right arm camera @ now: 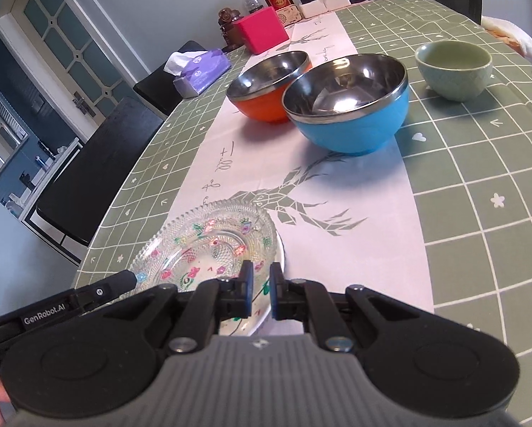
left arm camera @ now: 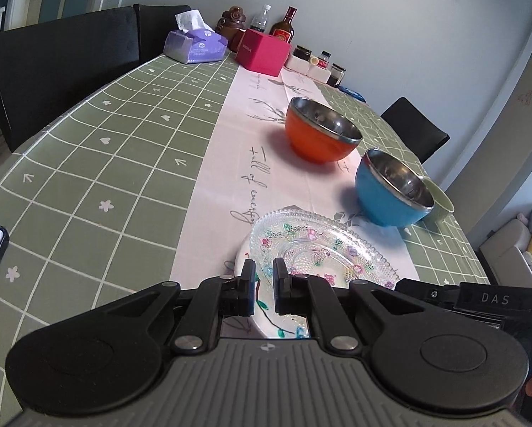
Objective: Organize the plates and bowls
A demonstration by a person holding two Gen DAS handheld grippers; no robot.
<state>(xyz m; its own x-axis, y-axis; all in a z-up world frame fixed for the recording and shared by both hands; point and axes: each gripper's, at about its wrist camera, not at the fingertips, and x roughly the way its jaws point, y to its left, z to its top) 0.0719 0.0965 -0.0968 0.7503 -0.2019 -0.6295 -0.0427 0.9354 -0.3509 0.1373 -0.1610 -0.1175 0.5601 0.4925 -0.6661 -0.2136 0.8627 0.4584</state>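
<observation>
Glass plate seemingly gripped at its near rim by both clenched jaws.

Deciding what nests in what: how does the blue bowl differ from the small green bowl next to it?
The blue bowl is clearly wider and taller than the green bowl. The blue bowl has a shiny metal lining and rim, while the green bowl looks matte green inside and out. The blue bowl stands on the pale runner; the green bowl stands on the green checked cloth. Both are upright and empty.
</observation>
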